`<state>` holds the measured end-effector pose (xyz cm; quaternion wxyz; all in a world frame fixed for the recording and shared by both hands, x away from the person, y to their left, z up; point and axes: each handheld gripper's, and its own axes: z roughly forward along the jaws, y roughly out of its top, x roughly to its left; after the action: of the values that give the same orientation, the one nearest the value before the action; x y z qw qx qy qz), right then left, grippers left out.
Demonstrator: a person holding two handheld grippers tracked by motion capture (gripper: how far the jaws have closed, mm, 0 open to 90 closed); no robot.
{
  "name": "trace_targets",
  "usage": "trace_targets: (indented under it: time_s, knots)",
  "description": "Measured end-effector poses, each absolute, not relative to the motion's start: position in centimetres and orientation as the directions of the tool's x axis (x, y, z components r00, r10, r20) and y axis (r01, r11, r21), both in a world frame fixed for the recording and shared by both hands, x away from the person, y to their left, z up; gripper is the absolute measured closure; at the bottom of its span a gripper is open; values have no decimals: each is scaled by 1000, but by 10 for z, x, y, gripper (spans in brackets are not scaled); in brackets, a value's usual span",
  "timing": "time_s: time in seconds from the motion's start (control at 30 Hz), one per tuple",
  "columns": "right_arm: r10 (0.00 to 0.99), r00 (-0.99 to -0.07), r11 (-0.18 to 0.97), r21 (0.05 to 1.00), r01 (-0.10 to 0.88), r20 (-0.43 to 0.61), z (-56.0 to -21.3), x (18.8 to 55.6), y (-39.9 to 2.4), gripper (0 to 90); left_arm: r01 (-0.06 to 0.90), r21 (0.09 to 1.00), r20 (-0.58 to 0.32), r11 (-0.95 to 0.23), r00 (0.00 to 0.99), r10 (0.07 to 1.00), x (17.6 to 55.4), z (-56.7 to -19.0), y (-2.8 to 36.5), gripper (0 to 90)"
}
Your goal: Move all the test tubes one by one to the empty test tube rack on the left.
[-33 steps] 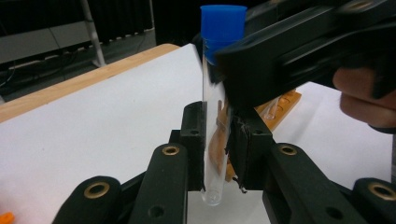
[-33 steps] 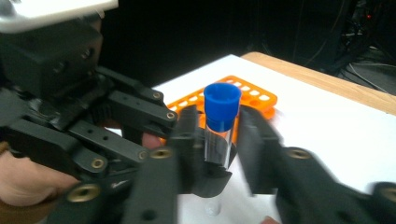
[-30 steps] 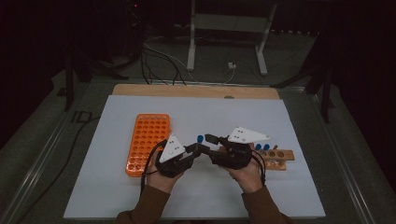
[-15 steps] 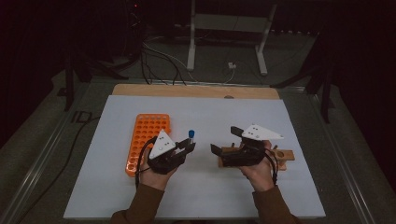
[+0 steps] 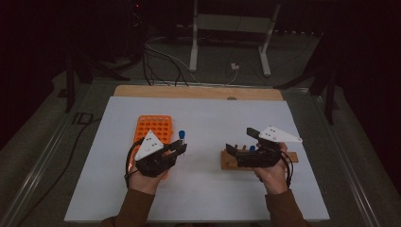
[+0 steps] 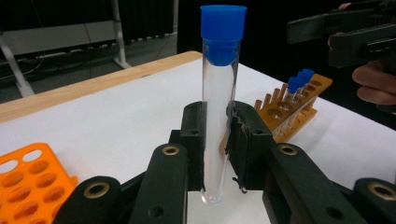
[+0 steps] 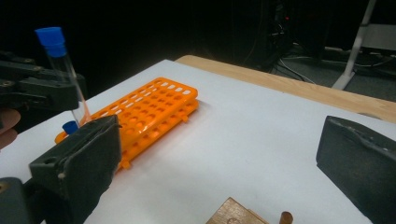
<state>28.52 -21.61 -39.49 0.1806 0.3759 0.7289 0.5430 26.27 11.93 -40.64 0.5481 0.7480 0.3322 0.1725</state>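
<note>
Test tube (image 6: 219, 107), clear glass with a blue cap, stands upright between the pads of the left tool (image 6: 219, 140), which is clamped on its lower half so that the rounded bottom hangs just below the jaws and the cap rises well above them. In the high view the same tube (image 5: 181, 138) shows at about 1 o'clock from the left tool (image 5: 176, 149), just beside the right edge of the orange rack (image 5: 156, 128), which lies flat on the white bench (image 5: 203, 118) at roughly 9 o'clock from the bench's middle. The left hand (image 5: 142, 177) comes in from 6 o'clock. The right tool (image 5: 241, 144) sits well apart from the left one, at about 3 o'clock from it, above the wooden rack (image 5: 229, 161); its jaws have just been opening and now stand wide with nothing between them, as the right gripper view makes plain, where bare bench shows between the two black pads (image 7: 88, 154). In the left gripper view the wooden rack (image 6: 299, 105) lies at 2 o'clock behind the held tube and carries two more blue-capped tubes (image 6: 299, 86), standing in its holes. In the right gripper view one more blue cap (image 7: 70, 127) shows at the near end of the orange rack (image 7: 154, 109), below the held tube (image 7: 63, 65).
</note>
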Motion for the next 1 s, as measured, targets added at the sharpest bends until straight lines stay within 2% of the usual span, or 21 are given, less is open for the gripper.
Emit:
trace_targets:
  time_s: [0.3,1.0]
  knots:
    - [759,-636,125,927,353,139,-396,284,-224,0,308,933,-92,-186,704,704,253,-406,143,767]
    - [790,-597,115,923,367,139,-402,280,-244,0,334,930,-124,-154,678,724,235,-416,189,767]
